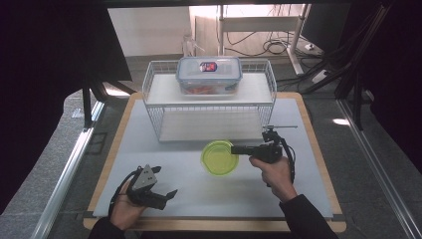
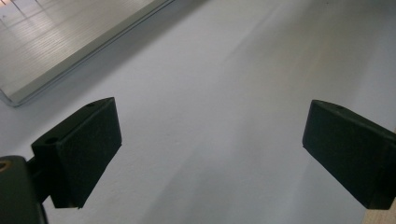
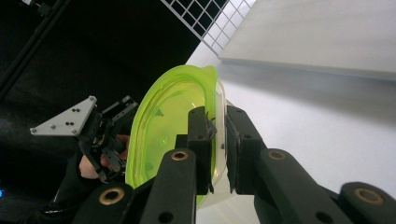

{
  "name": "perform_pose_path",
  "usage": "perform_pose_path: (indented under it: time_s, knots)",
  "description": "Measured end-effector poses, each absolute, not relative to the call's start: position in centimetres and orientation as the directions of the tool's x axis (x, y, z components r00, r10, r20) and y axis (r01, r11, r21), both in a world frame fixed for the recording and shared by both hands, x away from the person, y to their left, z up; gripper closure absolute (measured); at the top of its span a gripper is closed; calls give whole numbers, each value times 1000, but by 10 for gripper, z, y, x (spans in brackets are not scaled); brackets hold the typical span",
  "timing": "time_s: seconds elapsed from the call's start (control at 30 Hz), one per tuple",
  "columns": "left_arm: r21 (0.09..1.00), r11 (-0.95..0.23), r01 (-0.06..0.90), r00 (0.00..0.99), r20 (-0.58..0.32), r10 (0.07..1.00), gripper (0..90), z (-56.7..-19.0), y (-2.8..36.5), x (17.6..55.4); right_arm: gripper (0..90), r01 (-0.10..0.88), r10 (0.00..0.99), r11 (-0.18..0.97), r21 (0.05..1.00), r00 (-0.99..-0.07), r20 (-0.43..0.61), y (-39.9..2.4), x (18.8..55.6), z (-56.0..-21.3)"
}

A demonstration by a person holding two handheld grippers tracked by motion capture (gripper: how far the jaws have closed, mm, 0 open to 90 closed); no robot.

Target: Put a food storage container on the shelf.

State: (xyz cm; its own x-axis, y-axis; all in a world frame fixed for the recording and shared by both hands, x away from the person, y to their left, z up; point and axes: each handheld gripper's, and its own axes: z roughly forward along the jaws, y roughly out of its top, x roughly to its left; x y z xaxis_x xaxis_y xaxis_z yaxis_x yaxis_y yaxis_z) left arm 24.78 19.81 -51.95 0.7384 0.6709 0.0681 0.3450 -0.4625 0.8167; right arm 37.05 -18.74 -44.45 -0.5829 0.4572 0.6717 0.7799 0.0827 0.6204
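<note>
A round, translucent green container (image 1: pixel 218 157) is in front of the wire rack, right of the table's middle. My right gripper (image 1: pixel 236 149) comes at it from the right and is shut on its rim. In the right gripper view the two black jaws (image 3: pixel 217 122) pinch the wall of the green container (image 3: pixel 163 121), one pad inside and one outside. My left gripper (image 1: pixel 165 181) rests in a hand near the front left edge, open, with only bare mat between its jaws (image 2: pixel 210 154). Farther off in the right gripper view, the left gripper (image 3: pixel 105 140) shows past the container.
A white wire rack (image 1: pixel 154 94) with two shelves stands at the back of the table. A clear box with a blue-rimmed lid (image 1: pixel 209 74) sits on its top shelf. The grey mat (image 1: pixel 199 194) covers a wooden tabletop. Dark curtains hang at both sides.
</note>
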Motion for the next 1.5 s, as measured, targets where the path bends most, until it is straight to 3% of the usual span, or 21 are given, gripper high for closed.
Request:
perform_pose_path:
  time_s: [1.5]
  knots:
    - [816,-467,341,744,70,665,47,-521,198,249,817,706,452,-14,708,-627,634,-194,398,-322]
